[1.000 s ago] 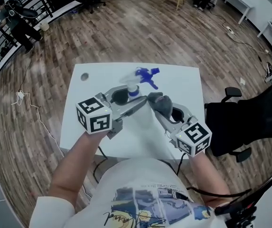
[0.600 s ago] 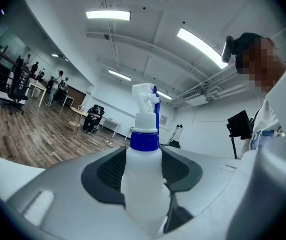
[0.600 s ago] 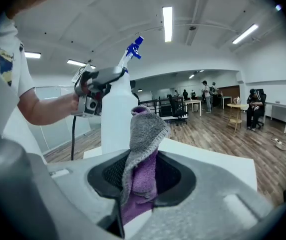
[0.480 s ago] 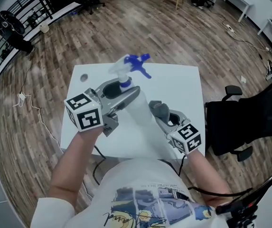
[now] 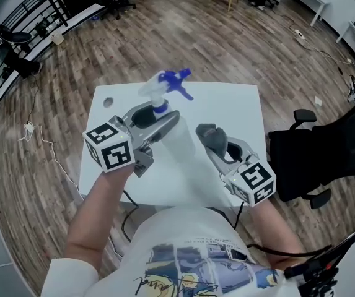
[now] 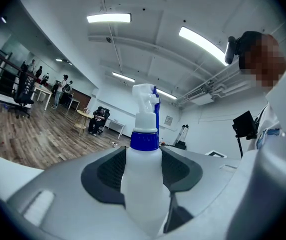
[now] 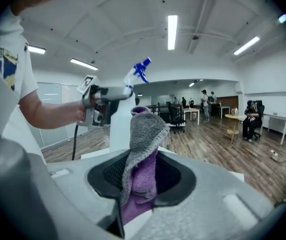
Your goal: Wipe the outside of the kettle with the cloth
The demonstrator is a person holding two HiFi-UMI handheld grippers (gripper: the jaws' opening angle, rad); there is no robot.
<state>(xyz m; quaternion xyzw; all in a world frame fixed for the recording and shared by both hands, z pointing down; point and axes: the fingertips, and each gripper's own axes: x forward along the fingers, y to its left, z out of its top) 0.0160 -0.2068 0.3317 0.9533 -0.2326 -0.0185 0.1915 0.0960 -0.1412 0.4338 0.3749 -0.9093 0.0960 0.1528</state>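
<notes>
A white spray bottle (image 5: 176,136) with a blue trigger head (image 5: 176,82) is held above the white table (image 5: 239,107) by my left gripper (image 5: 158,117), which is shut on it; in the left gripper view the spray bottle (image 6: 142,184) stands upright between the pads. My right gripper (image 5: 210,138) is shut on a grey and purple cloth (image 5: 209,136), bunched between its jaws; that cloth (image 7: 142,154) sticks up from them in the right gripper view. The right gripper sits just right of the bottle, apart from it. No kettle shows in any view.
A small round hole (image 5: 108,102) marks the table's far left corner. A black office chair (image 5: 316,153) stands to the right of the table. Wooden floor surrounds the table, and people and desks are far off at the room's edges.
My left gripper has lifted the bottle up and to the left. My right gripper with the cloth has drawn back from the bottle toward the person.
</notes>
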